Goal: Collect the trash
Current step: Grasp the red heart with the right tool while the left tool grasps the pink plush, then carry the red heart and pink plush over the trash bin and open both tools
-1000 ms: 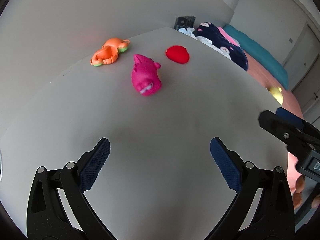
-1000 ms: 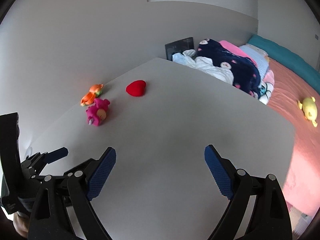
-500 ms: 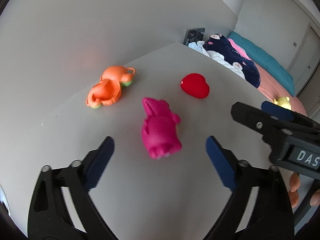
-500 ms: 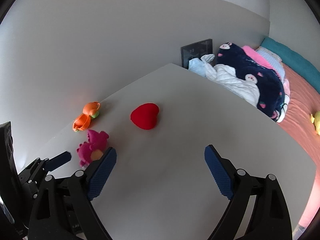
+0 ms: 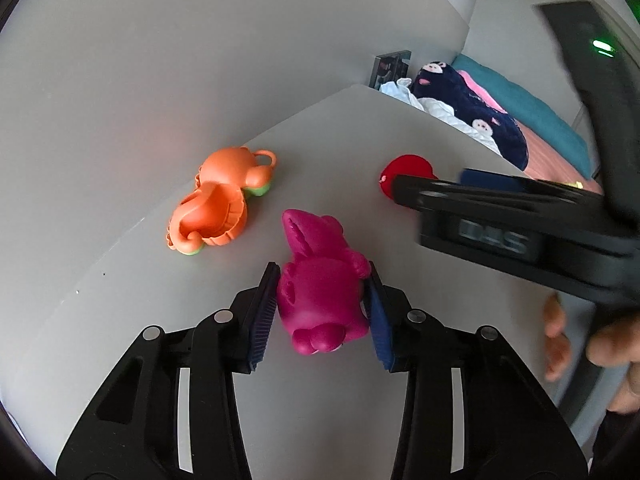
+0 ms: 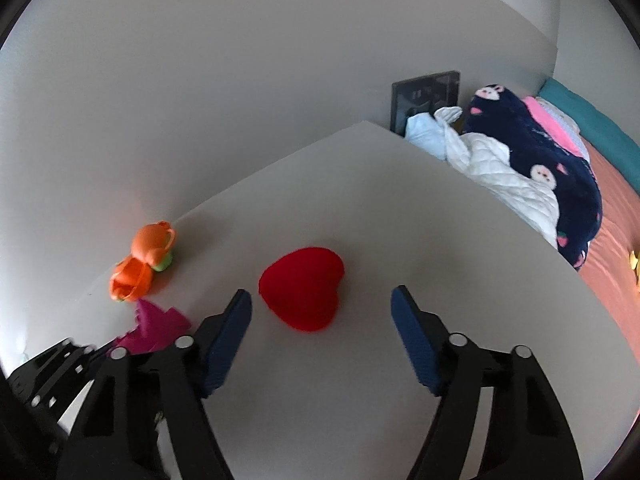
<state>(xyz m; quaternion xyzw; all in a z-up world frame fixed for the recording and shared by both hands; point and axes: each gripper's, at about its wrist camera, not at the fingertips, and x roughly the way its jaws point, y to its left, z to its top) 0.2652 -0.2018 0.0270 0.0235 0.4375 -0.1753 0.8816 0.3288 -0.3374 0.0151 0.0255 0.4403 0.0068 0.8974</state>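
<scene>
We logged the left gripper [image 5: 320,312] clamped on the pink toy [image 5: 320,292]: both blue pads [image 5: 262,320] pressed against its flanks, the toy lying on the white table [image 5: 360,152]. We took the pink toy as our landmark. The orange toy [image 5: 220,200] lay just beyond it and to its left, near the table's back edge by the wall, apart from it. The red heart [image 6: 302,286] lay beyond the pink toy and to its right, well apart from it.

The right gripper [image 6: 320,320] had its fingers spread wide, holding nothing. In the right wrist view the red heart sat just ahead of the gap between its fingertips, nearer the left one, and we could not tell whether it touched that finger. The pink toy [image 6: 152,330] showed only in part there, behind the left finger. In the left wrist view the right gripper's body [image 5: 500,216] crossed to the right of the pink toy and covered part of the red heart [image 5: 404,168].

Far beyond the pink toy, past the table's edge, we noted a heap of bedding [image 6: 532,168] on a bed with a salmon cover [image 6: 616,240].
</scene>
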